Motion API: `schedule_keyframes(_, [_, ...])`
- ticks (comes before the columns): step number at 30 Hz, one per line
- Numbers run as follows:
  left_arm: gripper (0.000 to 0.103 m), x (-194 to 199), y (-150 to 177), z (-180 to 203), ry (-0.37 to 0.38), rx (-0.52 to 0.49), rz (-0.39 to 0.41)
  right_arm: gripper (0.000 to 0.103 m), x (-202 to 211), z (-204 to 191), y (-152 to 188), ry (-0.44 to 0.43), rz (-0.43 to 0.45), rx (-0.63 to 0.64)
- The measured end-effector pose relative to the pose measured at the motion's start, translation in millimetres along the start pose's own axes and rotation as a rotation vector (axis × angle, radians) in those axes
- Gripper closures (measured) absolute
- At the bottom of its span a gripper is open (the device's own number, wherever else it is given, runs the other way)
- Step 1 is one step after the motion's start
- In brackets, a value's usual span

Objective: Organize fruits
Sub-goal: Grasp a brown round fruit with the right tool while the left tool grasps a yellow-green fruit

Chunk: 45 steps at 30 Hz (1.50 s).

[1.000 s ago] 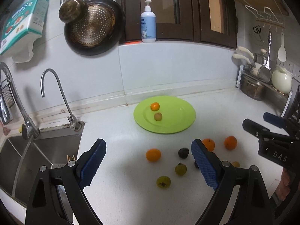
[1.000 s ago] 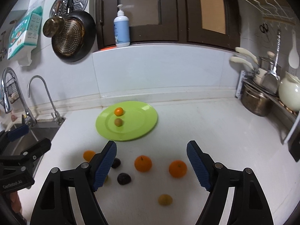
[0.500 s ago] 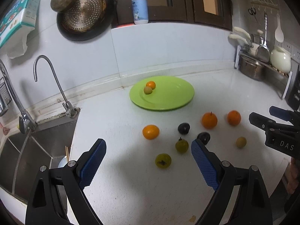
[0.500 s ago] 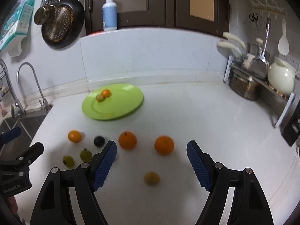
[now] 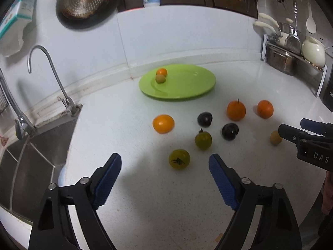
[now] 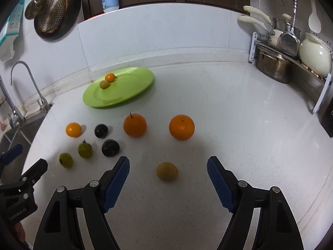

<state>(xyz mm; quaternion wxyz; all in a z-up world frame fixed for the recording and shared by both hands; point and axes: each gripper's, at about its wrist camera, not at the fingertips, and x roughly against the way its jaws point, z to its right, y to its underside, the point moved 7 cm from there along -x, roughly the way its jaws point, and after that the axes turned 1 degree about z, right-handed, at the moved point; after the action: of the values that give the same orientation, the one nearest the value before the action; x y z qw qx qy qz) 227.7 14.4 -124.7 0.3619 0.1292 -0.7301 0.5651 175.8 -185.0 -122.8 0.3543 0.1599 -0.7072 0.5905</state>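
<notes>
White counter (image 6: 229, 112) — 3 oranges (image 6: 181, 127), 2 plums (image 6: 110, 148)

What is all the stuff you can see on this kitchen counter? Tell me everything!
round green plate: one, lime green, at the back of the white counter near the wall.
small fruits on the plate: two, one orange and one yellowish, touching.
oranges: three, orange, loose on the counter in front of the plate.
dark plums: two, near black, between the oranges and the green fruits.
green fruits: two, yellow-green, nearest the left claw.
tan fruit: one, brownish yellow, before the right claw.
metal taps: two, silver, over the sink.
steel pot: one, silver, far right corner.
left claw: blue pads, closing, nothing between them.
right claw: blue pads, open, empty.
</notes>
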Motion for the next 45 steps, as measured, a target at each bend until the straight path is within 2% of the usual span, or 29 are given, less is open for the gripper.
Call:
schedule_keyframes(5, [0.026, -14, 5, 4, 0.013, 0.001, -0.023, 0.027, -8, 1, 6, 0.01, -0.016, 0.015])
schedule_keyframes(10, [0.034, -26, 4, 8, 0.029, -0.004, -0.037, 0.035, -17, 4, 9, 0.012, -0.036, 0.014])
schedule_keyframes(13, [0.04, -32, 4, 10, 0.037, -0.006, -0.046, 0.043, -23, 4, 12, -0.001, -0.057, 0.007])
schedule_keyframes(17, [0.048, -40, 4, 13, 0.045, -0.011, -0.06, 0.049, -29, 3, 14, -0.018, -0.071, 0.008])
schedule_keyframes(19, [0.059, -44, 5, 14, 0.056, -0.011, -0.075, 0.055, -32, 3, 15, -0.021, -0.082, 0.01])
schedule_keyframes(23, [0.061, -52, 10, 13, 0.069, 0.01, -0.108, 0.061, -36, 2, 17, -0.029, -0.097, 0.024])
schedule_keyframes(29, [0.073, -56, 11, 14, 0.084, 0.016, -0.115, 0.072, -38, -3, 16, -0.025, -0.096, 0.054])
schedule_keyframes(38, [0.073, -47, 5, 14, 0.1, 0.0, -0.093, 0.073, -31, -11, 10, -0.058, -0.072, 0.079])
schedule_keyframes(45, [0.073, -28, -8, 12, 0.108, -0.008, -0.045, 0.073, -19, -24, -1, -0.112, -0.039, 0.106])
